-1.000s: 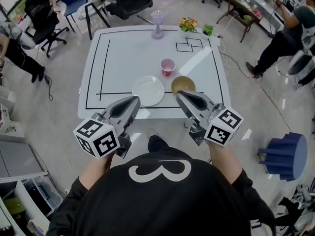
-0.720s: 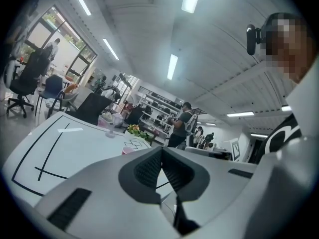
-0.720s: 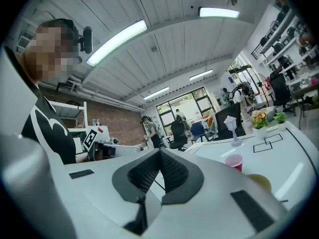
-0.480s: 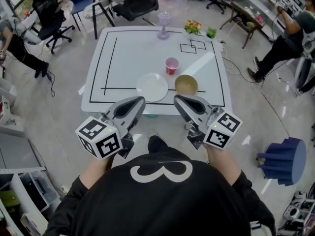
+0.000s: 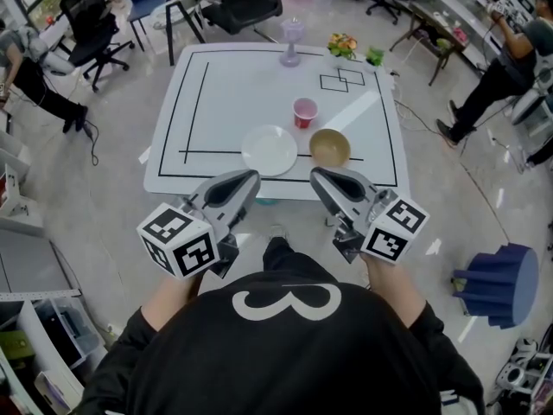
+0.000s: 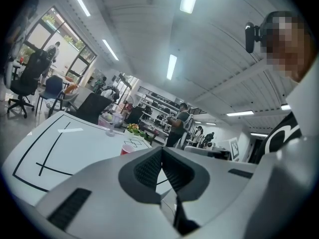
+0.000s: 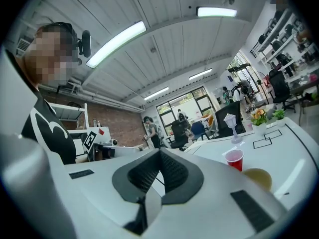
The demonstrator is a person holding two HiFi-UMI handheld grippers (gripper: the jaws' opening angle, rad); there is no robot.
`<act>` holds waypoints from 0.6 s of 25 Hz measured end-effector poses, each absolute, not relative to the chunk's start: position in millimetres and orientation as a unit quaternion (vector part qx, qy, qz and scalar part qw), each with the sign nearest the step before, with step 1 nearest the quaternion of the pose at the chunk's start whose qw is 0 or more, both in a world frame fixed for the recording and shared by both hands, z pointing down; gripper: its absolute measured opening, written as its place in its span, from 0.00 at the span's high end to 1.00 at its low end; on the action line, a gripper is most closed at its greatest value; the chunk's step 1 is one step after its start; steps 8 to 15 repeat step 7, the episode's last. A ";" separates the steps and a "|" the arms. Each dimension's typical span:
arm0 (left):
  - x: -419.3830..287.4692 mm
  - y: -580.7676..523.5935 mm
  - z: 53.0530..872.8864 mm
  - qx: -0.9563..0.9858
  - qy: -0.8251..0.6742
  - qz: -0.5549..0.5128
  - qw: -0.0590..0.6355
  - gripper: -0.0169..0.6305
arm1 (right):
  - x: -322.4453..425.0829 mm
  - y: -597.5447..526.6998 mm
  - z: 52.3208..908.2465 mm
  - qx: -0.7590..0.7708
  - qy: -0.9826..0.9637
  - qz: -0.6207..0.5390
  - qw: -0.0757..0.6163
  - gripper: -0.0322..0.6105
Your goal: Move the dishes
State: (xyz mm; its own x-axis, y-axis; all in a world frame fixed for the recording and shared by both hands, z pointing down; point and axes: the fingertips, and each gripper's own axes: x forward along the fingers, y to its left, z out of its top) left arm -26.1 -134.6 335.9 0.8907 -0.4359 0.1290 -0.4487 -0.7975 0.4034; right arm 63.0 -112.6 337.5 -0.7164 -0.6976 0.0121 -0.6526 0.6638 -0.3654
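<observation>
Plate (image 5: 269, 150) and bowl (image 5: 329, 148) sit near one edge of the table (image 5: 225, 102).

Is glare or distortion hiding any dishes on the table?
Head view: a glare streak crosses the white square table near the tan round bowl, hiding nothing; the white round plate and red plastic cup read clearly. Left and right gripper views: fisheye bends straight lines, corners are dark.
</observation>
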 end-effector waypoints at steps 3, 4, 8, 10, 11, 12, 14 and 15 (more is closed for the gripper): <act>-24.0 -135.9 335.4 0.948 -0.233 0.016 0.215 0.97 | 63.7 -113.9 336.6 -0.369 0.911 -0.171 0.063 0.94; -23.1 -136.3 335.4 0.949 -0.233 0.016 0.214 0.97 | 64.3 -114.3 336.3 -0.368 0.912 -0.169 0.063 0.94; -20.8 -137.1 336.3 0.949 -0.233 0.017 0.212 0.97 | 66.8 -115.1 336.2 -0.367 0.913 -0.168 0.064 0.94; -20.8 -137.1 336.3 0.949 -0.233 0.017 0.212 0.97 | 66.8 -115.1 336.2 -0.367 0.913 -0.168 0.064 0.94; -20.8 -137.1 336.3 0.949 -0.233 0.017 0.212 0.97 | 66.8 -115.1 336.2 -0.367 0.913 -0.168 0.064 0.94; -20.8 -137.1 336.3 0.949 -0.233 0.017 0.212 0.97 | 66.8 -115.1 336.2 -0.367 0.913 -0.168 0.064 0.94; -20.8 -137.1 336.3 0.949 -0.233 0.017 0.212 0.97 | 66.8 -115.1 336.2 -0.367 0.913 -0.168 0.064 0.94; -20.8 -137.1 336.3 0.949 -0.233 0.017 0.212 0.97 | 66.8 -115.1 336.2 -0.367 0.913 -0.168 0.064 0.94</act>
